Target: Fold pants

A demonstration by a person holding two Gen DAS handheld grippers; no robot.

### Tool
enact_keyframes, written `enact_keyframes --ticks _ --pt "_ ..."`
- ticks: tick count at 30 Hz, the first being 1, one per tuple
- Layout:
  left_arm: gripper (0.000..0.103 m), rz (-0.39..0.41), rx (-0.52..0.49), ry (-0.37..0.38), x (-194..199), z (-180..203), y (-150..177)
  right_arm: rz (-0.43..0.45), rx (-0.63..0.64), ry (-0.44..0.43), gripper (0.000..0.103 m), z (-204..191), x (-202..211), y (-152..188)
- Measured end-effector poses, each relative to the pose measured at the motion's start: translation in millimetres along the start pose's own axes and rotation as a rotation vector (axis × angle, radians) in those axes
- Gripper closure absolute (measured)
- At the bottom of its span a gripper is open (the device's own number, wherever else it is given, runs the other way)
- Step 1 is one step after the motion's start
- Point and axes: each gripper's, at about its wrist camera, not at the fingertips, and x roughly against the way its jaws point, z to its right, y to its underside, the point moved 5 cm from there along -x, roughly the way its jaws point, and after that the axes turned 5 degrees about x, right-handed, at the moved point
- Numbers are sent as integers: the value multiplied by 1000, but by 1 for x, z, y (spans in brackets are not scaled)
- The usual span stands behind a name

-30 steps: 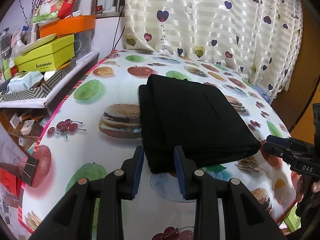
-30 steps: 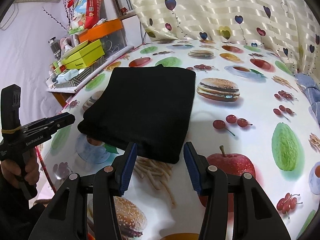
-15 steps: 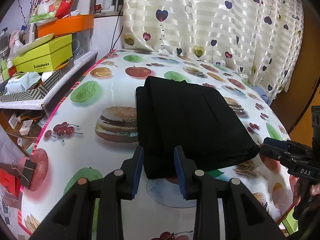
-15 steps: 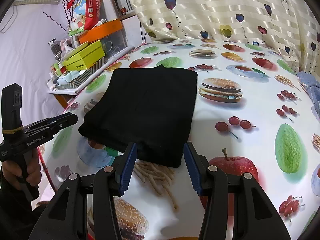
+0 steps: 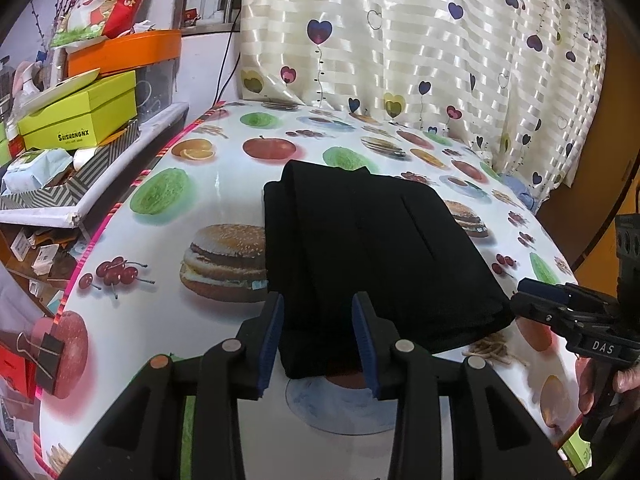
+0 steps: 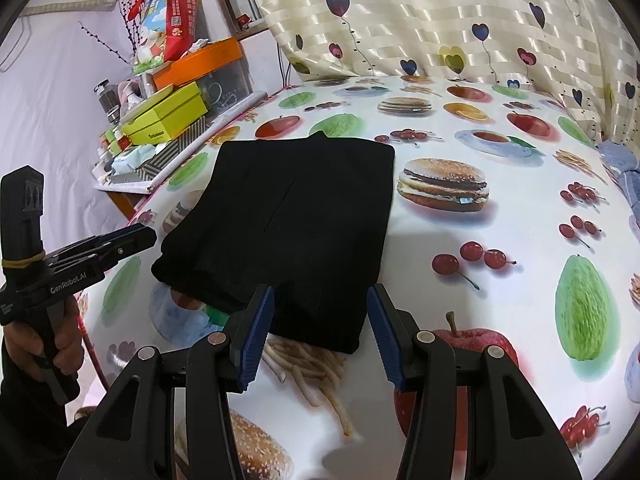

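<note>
The black pants (image 5: 372,248) lie folded into a compact rectangle on the fruit-and-burger printed tablecloth (image 5: 224,184); they also show in the right wrist view (image 6: 296,220). My left gripper (image 5: 318,338) is open and empty, its jaws either side of the near left corner of the fold, just short of it. My right gripper (image 6: 320,328) is open and empty at the near right corner. Each gripper shows from the side in the other's view, the right one (image 5: 560,308) and the left one (image 6: 100,252).
A cluttered side shelf with yellow-green boxes (image 5: 80,120) and an orange box (image 5: 124,52) stands left of the table. A heart-patterned curtain (image 5: 440,48) hangs behind. A blue cloth (image 6: 620,168) lies at the far right edge. A binder clip (image 5: 44,356) grips the table's left edge.
Both grippers have drawn back slightly from the folded pants and stay open. The pants have not moved.
</note>
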Motion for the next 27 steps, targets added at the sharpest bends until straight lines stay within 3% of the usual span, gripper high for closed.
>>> enact_keyframes --ticks 27 --pt "56 -7 36 31 -19 -1 -13 -10 -7 -17 52 9 -17 -14"
